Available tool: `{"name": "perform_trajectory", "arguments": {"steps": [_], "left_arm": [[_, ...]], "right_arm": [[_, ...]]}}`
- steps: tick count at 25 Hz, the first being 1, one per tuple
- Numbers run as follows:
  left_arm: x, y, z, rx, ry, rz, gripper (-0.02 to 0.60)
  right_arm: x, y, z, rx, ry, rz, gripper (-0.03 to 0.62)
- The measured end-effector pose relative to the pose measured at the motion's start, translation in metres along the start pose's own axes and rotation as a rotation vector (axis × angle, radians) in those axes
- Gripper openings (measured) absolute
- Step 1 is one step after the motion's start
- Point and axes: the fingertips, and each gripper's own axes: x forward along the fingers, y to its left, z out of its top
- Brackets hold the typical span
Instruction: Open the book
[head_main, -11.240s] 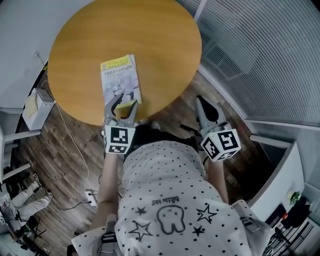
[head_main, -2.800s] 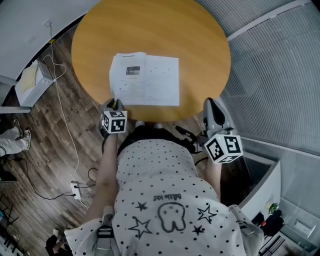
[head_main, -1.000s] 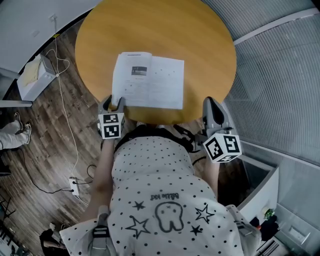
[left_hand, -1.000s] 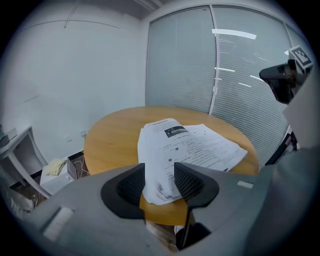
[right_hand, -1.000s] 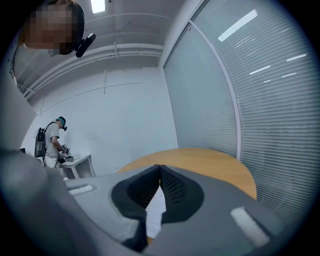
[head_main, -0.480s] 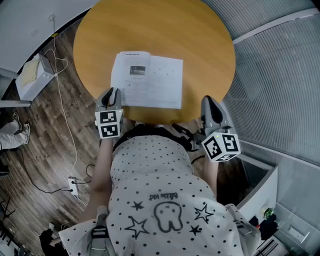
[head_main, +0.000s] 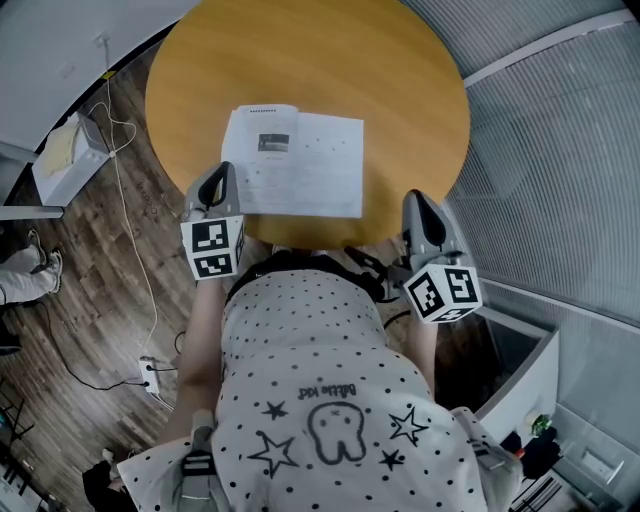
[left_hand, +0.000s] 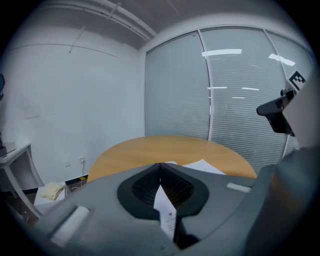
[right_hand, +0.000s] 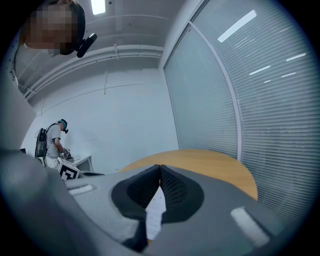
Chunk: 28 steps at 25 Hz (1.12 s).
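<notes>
book (head_main: 293, 162) lies open and flat, pages up, on the near part of the round table (head_main: 330, 60); left gripper (head_main: 221, 176) hangs just beside its near-left corner, jaws just closed together, nothing between them; right gripper (head_main: 416, 203) jaws together, empty, off the table's near-right edge, apart from the book; judgement: opening looks done; draw the left clear without brushing the left page corner, or the page may flip back.

Head view looks steeply down; gripper views skim the table (head_main: 300, 60) (all share the book (head_main: 295, 175)).
</notes>
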Motion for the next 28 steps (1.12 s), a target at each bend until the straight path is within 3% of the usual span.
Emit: {"name": "perform_trajectory", "arguments": {"steps": [14,22,28], "left_arm": [[-0.047,-0.022,0.126,0.061,-0.24,-0.057,0.009],[-0.077,-0.033,0.162,0.052,-0.324,-0.073,0.009],[-0.087,-0.038,0.166,0.029,-0.344,-0.094,0.009]], "right_arm": [[0.002,0.003,0.008,-0.012,-0.011,0.016,0.005],[0.001,0.007,0.019,-0.023,-0.03,0.021,0.005],[0.002,0.015,0.021,-0.019,-0.033,0.03,0.005]]}}
